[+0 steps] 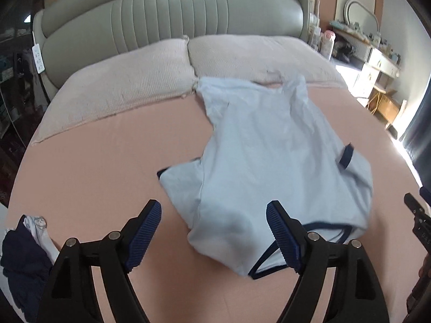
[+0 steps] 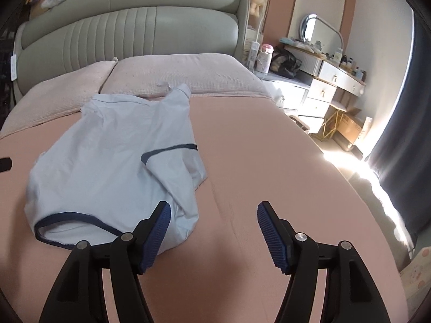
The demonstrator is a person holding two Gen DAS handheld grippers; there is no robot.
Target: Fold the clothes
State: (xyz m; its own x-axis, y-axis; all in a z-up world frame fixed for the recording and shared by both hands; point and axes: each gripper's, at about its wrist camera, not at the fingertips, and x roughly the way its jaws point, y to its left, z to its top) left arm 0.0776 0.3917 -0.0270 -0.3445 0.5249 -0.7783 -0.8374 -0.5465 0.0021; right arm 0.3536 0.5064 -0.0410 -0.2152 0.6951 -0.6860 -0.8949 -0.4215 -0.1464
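two handheld tools hover low over a bed covered in a smooth peach-pink sheet [image 1: 107, 161]. the left tool [image 1: 214, 231] has its blue ribbed pads spread wide and holds nothing. its right pad sits over the navy-trimmed neck opening of a pale blue short-sleeved t-shirt with navy trim [image 1: 269, 156]; its left pad is over bare sheet. the right tool [image 2: 214, 228] is also spread wide and empty. its left pad overlaps the near right corner of the same t-shirt [image 2: 113, 161], and its right pad is over bare sheet.

the shirt lies loosely on the middle of the bed, collar end nearest the tools and hem end far away, touching the two pale pink textured pillows [image 1: 150, 80] at the head of the bed. its long axis runs away from the tools toward the padded grey headboard [image 1: 172, 13]. one sleeve is flopped across the body on the right side.

judging from this, the shirt sits between the two tools, slightly closer to the left one, so each tool can take its own shoulder. a small heap of dark and white clothes [image 1: 27, 253] lies at the near left edge of the bed.
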